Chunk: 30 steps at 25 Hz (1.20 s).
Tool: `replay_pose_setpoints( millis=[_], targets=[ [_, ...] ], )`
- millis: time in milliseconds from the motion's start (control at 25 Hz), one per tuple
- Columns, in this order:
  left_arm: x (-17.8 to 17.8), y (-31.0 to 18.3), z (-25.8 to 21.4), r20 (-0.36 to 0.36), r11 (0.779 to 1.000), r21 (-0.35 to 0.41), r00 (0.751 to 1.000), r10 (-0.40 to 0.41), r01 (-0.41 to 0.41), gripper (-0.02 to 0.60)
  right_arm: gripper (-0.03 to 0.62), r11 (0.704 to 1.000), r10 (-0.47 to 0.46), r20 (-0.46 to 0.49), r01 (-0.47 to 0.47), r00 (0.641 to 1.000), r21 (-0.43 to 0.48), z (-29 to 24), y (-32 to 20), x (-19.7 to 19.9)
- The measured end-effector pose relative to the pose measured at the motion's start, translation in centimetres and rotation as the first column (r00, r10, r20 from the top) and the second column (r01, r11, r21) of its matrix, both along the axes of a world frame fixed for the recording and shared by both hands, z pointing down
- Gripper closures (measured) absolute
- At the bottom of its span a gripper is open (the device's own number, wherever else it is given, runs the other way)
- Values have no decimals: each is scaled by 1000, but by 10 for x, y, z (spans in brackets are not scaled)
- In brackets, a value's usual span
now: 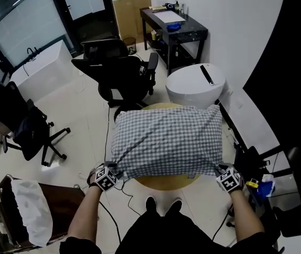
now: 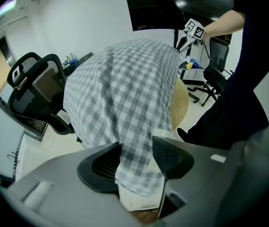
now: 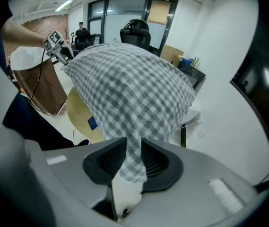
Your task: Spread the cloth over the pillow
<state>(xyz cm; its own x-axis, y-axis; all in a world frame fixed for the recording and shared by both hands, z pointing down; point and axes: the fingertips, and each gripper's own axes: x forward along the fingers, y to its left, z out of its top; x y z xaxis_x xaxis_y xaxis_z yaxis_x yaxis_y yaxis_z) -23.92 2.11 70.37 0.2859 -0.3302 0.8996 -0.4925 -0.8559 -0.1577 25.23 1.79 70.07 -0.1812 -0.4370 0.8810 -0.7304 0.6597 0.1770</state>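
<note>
The right gripper (image 3: 133, 151) pinches one near corner of the checked cloth (image 1: 166, 136) between narrowed jaws. The left gripper (image 2: 136, 151) stands wide, with the other near corner hanging loose between its jaws. The cloth lies draped across the pillow (image 3: 125, 193), on a round wooden table (image 1: 158, 183).

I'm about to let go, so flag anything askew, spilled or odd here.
Nothing stands out. The cloth lies draped evenly over the round table; only its two near corners are gathered, one between the jaws of the left gripper, one in the right gripper.
</note>
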Motion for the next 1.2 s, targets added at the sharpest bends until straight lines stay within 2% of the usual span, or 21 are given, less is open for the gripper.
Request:
replay_pose_setpoints(
  millis=[160, 320, 520, 760, 840, 920, 1000, 1120, 1200],
  targets=[
    [-4, -1, -17, -56, 999, 28, 998, -24, 26, 370, 482, 994, 76, 100, -84, 992, 76, -30, -3, -14],
    [-7, -5, -42, -102, 996, 79, 994, -34, 42, 370, 482, 979, 77, 154, -104, 985, 173, -69, -7, -32],
    [-27, -31, -87, -110, 980, 187, 993, -48, 68, 370, 482, 959, 19, 190, -72, 982, 276, -115, -17, -61],
    [-48, -80, -129, -47, 950, 299, 996, -77, 88, 377, 482, 923, -119, 246, 16, 962, 384, -164, -25, -103],
    [-51, -99, -140, -49, 938, 331, 994, -93, 104, 425, 482, 910, -169, 248, 55, 954, 410, -176, -28, -115],
    [-52, -118, -149, -72, 933, 338, 991, -109, 127, 430, 482, 905, -200, 253, 80, 947, 418, -182, -31, -126],
    [-56, -137, -144, -91, 940, 317, 991, -102, 126, 430, 482, 907, -200, 281, 69, 939, 417, -188, -35, -137],
    [-56, -165, -125, -94, 960, 271, 994, -53, 77, 430, 482, 899, -167, 315, 13, 934, 438, -202, -51, -149],
    [-54, -186, -109, -65, 968, 250, 998, 3, 13, 430, 482, 893, -130, 338, -38, 932, 448, -209, -60, -157]
  ],
)
